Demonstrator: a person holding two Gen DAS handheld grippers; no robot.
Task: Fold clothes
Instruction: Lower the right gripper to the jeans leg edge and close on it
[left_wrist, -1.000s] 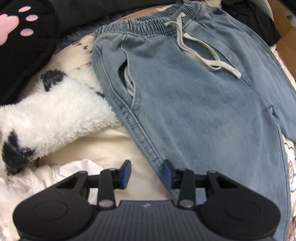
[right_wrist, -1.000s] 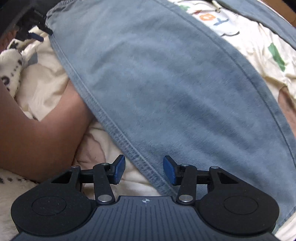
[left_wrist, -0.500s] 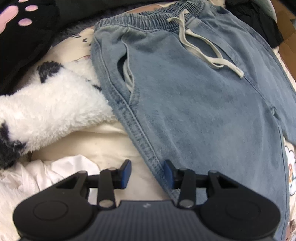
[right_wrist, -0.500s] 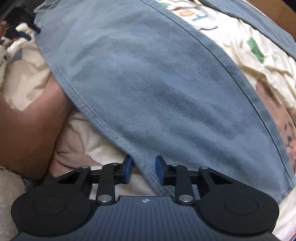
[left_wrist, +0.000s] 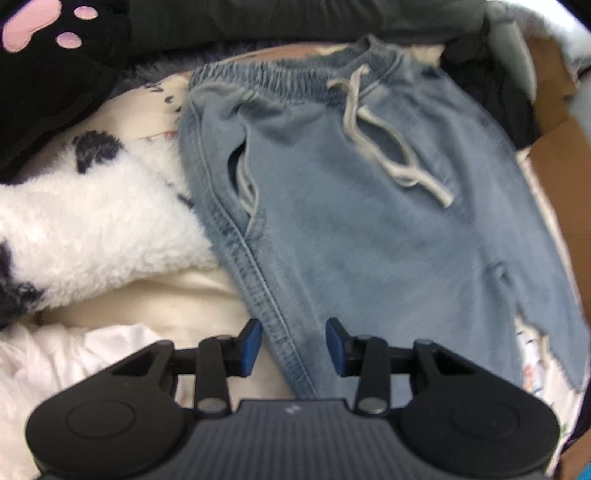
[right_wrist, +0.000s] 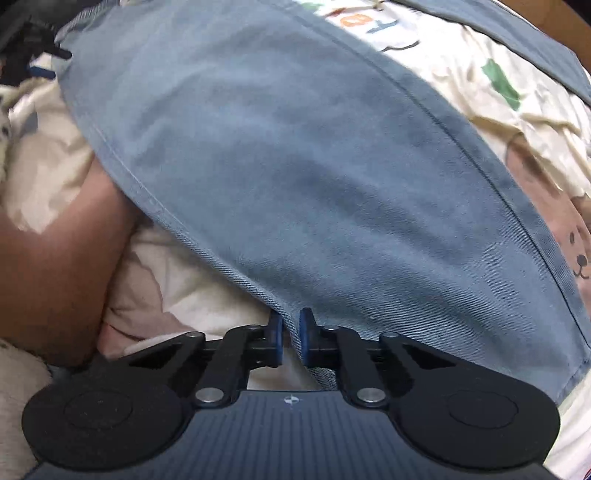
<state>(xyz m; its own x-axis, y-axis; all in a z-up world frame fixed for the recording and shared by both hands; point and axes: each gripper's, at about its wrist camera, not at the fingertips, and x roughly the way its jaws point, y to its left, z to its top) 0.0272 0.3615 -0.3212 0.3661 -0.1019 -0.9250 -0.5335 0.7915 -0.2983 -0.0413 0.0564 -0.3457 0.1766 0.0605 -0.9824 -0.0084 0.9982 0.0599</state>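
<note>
Cluttered bedding fills both views: a cream printed sheet (right_wrist: 491, 92) with a fluffy white-and-black blanket (left_wrist: 92, 236) at nine o'clock in the left wrist view and a cardboard box (left_wrist: 554, 122) at two o'clock. Spread over the sheet lie the light blue jeans (left_wrist: 369, 229), waistband at twelve o'clock with a pale drawstring (left_wrist: 388, 144) trailing down. The left gripper (left_wrist: 293, 347) stands partly open, the stitched side seam of the jeans running between its blue pads without either pad pressing on it. The right gripper (right_wrist: 291, 341) has just been closing and is now pinched tight on the outer seam of one trouser leg, the denim caught between its pads at six o'clock. A bare forearm (right_wrist: 55, 266) rests beside that leg at eight o'clock. As I judge it, the risk lies in the uneven hold: if the right side lifts while the left has not yet clamped, the fabric would drag sideways and bunch, spoiling a straight fold. The thin pinch on the seam edge might also slip free under the weight of the denim, and the drawstring could be trapped inside the fold.
</note>
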